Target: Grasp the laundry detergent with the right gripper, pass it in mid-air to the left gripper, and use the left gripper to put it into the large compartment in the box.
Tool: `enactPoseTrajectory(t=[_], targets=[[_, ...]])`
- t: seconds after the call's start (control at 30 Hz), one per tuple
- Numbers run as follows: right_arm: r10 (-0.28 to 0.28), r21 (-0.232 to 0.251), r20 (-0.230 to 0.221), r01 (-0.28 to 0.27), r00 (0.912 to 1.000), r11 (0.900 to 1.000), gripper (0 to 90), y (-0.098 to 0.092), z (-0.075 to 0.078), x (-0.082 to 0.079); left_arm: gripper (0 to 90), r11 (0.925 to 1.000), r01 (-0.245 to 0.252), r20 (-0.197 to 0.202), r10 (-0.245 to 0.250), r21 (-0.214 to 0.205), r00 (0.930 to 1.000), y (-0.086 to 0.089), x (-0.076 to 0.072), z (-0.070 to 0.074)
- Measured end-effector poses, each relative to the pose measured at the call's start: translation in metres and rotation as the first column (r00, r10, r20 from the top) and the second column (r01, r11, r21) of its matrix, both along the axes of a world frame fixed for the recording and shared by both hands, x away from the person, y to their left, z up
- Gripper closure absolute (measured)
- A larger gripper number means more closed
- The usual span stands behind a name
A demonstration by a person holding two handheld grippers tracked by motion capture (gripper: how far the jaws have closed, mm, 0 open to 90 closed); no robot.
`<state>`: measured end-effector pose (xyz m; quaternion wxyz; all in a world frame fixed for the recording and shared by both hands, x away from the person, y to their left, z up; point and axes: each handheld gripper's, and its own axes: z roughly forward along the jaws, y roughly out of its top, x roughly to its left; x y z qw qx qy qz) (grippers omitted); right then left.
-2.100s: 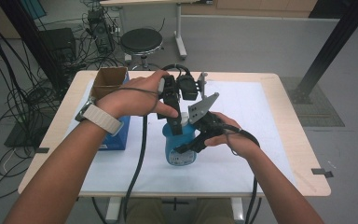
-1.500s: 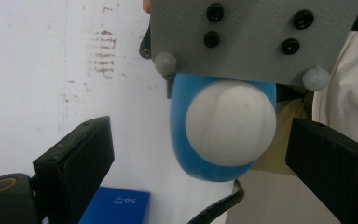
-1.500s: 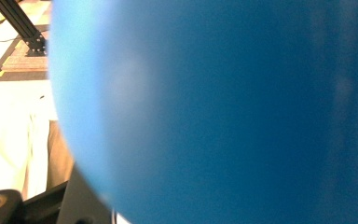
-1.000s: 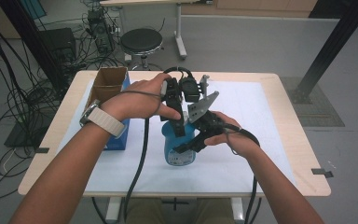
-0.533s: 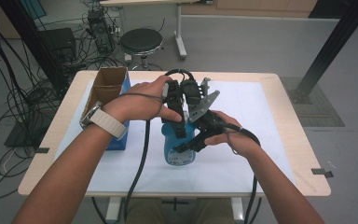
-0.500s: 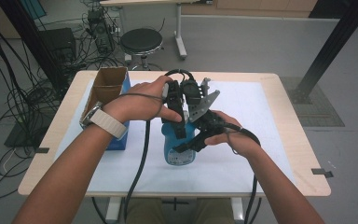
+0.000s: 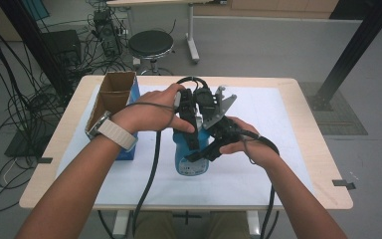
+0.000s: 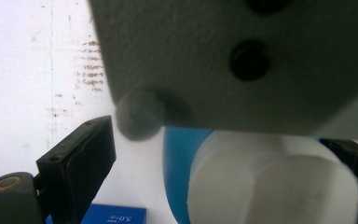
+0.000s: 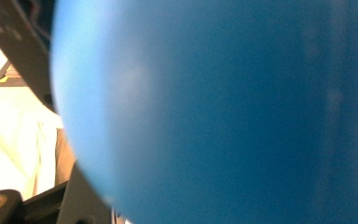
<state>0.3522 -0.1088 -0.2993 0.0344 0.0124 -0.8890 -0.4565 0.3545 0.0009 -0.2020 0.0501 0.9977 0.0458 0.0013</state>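
In the middle of the high view a blue bottle (image 7: 191, 157) stands upright on the white sheet (image 7: 278, 129), both hands crowded over it. The right gripper (image 7: 204, 152) has its jaws clamped on the bottle's body from the right side; in the right gripper view the blue wall sits right against the lens. The left gripper (image 7: 191, 134) comes down from above the neck. In the left gripper view its jaws stand apart on either side of the white cap (image 8: 275, 186), which sits low and right in that frame, and they have just been closing a little. The left jaw still shows a clear gap to the cap; whether the right one touches I cannot tell, so the cap is between them but not yet pinched.

The step looks like taking hold of the cap to twist it off. To do it well, the left gripper should shift so the cap sits midway between the jaws, since the cap lies nearer the right one now. It should come down enough to catch the cap's side wall rather than its top edge, then close square before turning. The right grip needs to stay firm and low so the bottle does not spin or tip. A carton (image 7: 112, 107) stands at the left of the table, well clear.
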Motion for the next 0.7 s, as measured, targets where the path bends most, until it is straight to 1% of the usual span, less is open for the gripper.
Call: enactPoseTrajectory(t=[0.03,0.23,0.63,0.7], targets=[[0.008,0.005,0.009,-0.008,0.9999,1.0000,42.8,-0.0001,-0.0003,0.0009,10.5,1.0000,0.002,0.001,-0.002,-0.002,1.0000,-0.0001,-0.0003,-0.0003],[0.011,0.013,0.014,-0.011,0.9998,0.9999,42.8,-0.0009,0.0005,0.0010,13.0,0.9999,0.010,-0.003,-0.010,-0.004,0.9999,-0.0012,-0.0010,-0.0022],[0.007,0.017,0.005,-0.008,1.0000,0.9998,42.8,-0.0010,0.0010,0.0007,15.7,0.9996,0.008,-0.006,-0.008,-0.026,0.9999,-0.0008,-0.0013,-0.0032],[0.007,0.017,0.002,-0.007,1.0000,0.9998,42.8,-0.0010,0.0010,0.0007,15.6,0.9995,0.007,-0.013,-0.008,-0.032,0.9999,-0.0006,-0.0011,-0.0034]])
